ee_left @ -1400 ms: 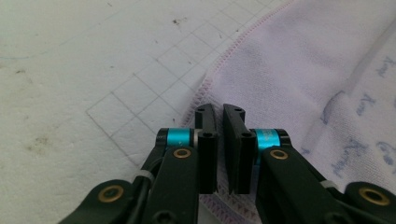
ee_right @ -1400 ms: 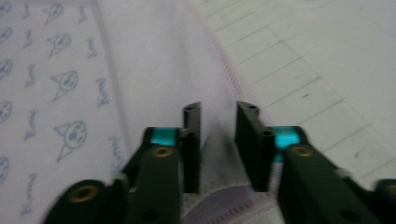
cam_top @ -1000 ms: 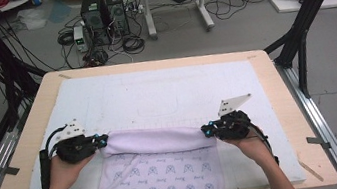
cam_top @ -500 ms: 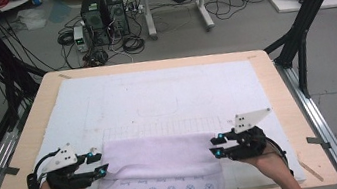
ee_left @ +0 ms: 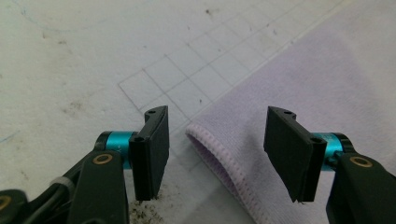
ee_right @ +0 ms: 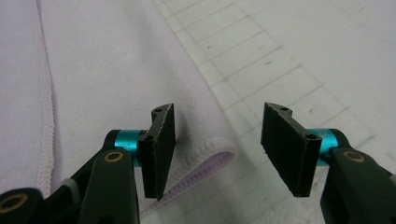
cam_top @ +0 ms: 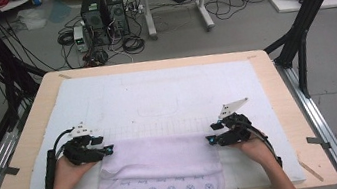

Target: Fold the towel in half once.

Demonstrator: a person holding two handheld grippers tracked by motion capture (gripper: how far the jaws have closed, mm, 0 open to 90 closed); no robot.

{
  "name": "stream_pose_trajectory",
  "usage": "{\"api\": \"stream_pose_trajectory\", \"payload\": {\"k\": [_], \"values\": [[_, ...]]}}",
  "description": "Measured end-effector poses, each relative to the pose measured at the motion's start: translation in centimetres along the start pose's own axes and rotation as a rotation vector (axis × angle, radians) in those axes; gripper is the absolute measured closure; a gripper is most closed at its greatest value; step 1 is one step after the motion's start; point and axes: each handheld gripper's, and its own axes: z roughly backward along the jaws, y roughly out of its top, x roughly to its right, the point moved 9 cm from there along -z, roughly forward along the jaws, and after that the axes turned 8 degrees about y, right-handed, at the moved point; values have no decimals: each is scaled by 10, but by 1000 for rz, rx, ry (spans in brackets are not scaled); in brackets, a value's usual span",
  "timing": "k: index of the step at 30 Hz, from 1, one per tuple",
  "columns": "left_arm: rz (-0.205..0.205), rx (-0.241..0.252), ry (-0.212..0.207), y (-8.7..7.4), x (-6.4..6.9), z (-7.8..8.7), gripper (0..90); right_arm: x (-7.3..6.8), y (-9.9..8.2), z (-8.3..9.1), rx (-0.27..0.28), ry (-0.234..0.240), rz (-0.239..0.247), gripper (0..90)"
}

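A pale lilac towel (cam_top: pixel 160 169) lay folded on the white gridded mat (cam_top: pixel 166 92) that covered the wooden table (cam_top: pixel 287 107), and everything else is placed from that towel. Its folded far edge ran straight across the mat's near part, while its near end, printed with small blue motifs, hung over the table's front edge. The left gripper (cam_top: pixel 106 151) sat at the towel's far left corner, held by the person's left hand (cam_top: pixel 69 171), and the right gripper (cam_top: pixel 211 139) sat at the far right corner in the right hand (cam_top: pixel 251 149). In the left gripper view, the left gripper (ee_left: pixel 215 147) had its black jaws spread well apart, with the stitched corner of the towel (ee_left: pixel 289 93) lying between them on the mat (ee_left: pixel 84 56), untouched by either jaw. In the right gripper view, the right gripper (ee_right: pixel 217 147) likewise stood with jaws wide apart and gripping nothing; the towel (ee_right: pixel 102 70) showed a folded, hemmed corner between and just below them, and the grid lines of the mat (ee_right: pixel 299 51) ran off beside it. Beyond the table, past the towel's far side, computer towers (cam_top: pixel 103 8) and tangled cables stood on the grey floor.
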Motion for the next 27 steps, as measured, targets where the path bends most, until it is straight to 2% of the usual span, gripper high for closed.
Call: {"api": "stream_pose_trajectory", "payload": {"k": [3,4,6,7,8,11,14,16,18,20,21,23,25,27], "values": [[-33,-6,23,-1,2,-2,446,-2,-5,-6,-40,22,-3,520],[-32,-3,14,-1,2,-2,479,-3,-4,-7,-37,15,13,588],[-42,-2,-3,-1,4,-1,570,-7,-3,-8,-52,30,44,724],[-47,2,-41,0,8,0,669,-9,-2,-9,-55,35,59,795],[-55,1,-40,0,10,-1,748,-11,-1,-9,-61,41,73,828],[-49,3,-50,3,10,-3,806,-9,0,-8,-64,47,62,849],[-15,16,-19,11,-1,-7,818,3,6,-6,-56,8,48,855],[11,46,0,25,-10,-11,819,15,15,-2,-52,-42,50,857],[9,47,23,43,-19,-15,820,30,30,3,-30,-82,42,858],[-9,61,72,65,-30,-17,820,44,47,11,-1,-105,39,858],[-9,83,98,79,-36,-16,820,52,56,16,18,-114,32,858],[8,114,131,104,-49,-13,820,68,75,26,50,-136,24,858],[11,133,171,129,-61,-9,820,82,95,38,65,-172,22,861],[7,150,193,154,-71,-1,820,92,117,51,76,-199,27,861]]}}
